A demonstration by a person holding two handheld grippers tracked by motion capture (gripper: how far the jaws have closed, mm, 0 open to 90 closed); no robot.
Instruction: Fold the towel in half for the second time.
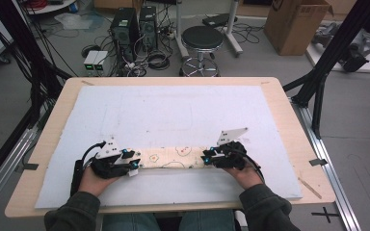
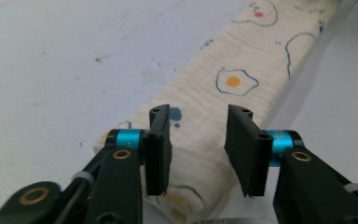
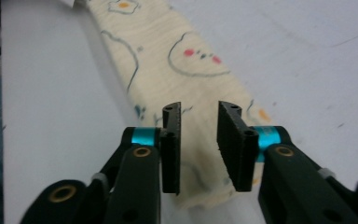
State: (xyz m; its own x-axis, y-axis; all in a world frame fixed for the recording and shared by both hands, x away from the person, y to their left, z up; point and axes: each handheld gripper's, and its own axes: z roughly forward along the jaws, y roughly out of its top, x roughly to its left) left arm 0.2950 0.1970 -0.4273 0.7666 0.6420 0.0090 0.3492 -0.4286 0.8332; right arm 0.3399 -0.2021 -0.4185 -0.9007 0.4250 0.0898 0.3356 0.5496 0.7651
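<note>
On the worktop (image 1: 289, 159), a white mat (image 1: 173, 110) covers most of the surface, and a cream cloth (image 1: 173, 158) folded into a long narrow strip lies across its near part, printed with fried eggs and outlined shapes.

At the strip's left end sits the left tool (image 1: 134, 163), held in the person's left hand (image 1: 94, 175). In the left gripper view its jaws stand apart over the cloth's (image 2: 223, 93) end, with the fabric showing in the gap and neither pad pressing on it: the left tool (image 2: 198, 135) is released.

At the strip's right end the right tool (image 1: 206, 158) sits in the right hand (image 1: 243, 173). In the right gripper view the right tool (image 3: 199, 128) likewise has its jaws parted above the cloth's (image 3: 177, 60) end, gripping nothing.
</note>
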